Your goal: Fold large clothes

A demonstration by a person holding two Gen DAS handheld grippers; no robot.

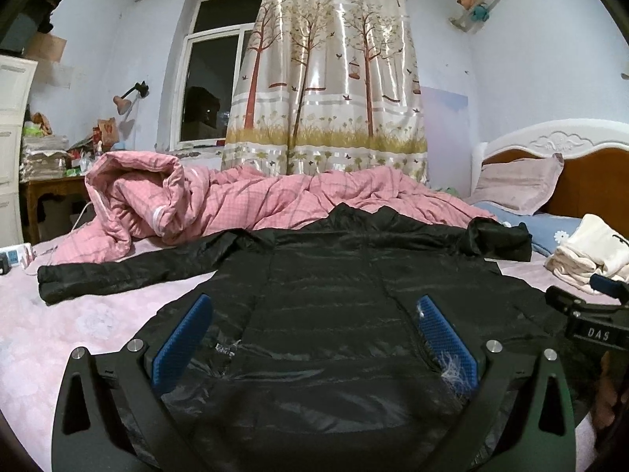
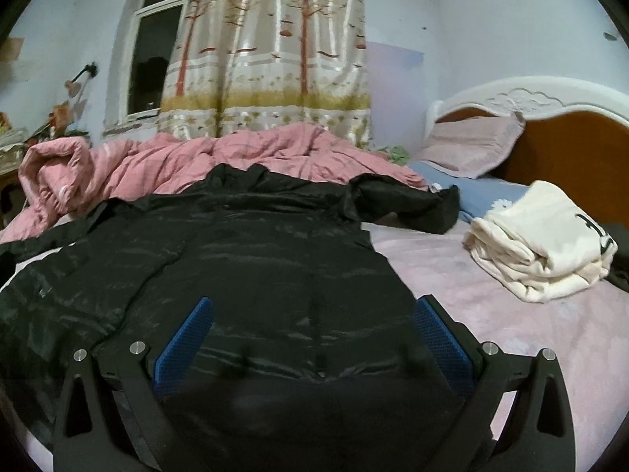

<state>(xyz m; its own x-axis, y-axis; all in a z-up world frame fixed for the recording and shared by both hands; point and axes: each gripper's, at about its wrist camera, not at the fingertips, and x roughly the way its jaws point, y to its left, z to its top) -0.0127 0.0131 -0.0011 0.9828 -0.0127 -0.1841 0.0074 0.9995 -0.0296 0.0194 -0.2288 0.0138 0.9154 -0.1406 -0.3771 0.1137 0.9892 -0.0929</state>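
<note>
A large black shiny puffer jacket (image 1: pixel 322 287) lies spread flat on the pink bed sheet (image 1: pixel 59 326), collar toward the window. Its left sleeve (image 1: pixel 118 271) stretches out to the left; its right sleeve (image 2: pixel 409 204) is bent up toward the pillows. My left gripper (image 1: pixel 314 314) is open, its blue pads (image 1: pixel 181 338) wide apart just above the jacket's lower half. My right gripper (image 2: pixel 312 314) is open over the jacket's lower right part (image 2: pixel 275 275), and shows at the right edge of the left wrist view (image 1: pixel 585 303). Neither holds cloth.
A crumpled pink checked quilt (image 1: pixel 204 204) lies behind the jacket. A folded cream garment (image 2: pixel 538 244) sits on the sheet at the right, near a blue pillow (image 2: pixel 487 196), a pink pillow (image 2: pixel 471 145) and the headboard (image 2: pixel 570 145). A cluttered side table (image 1: pixel 51 181) stands far left.
</note>
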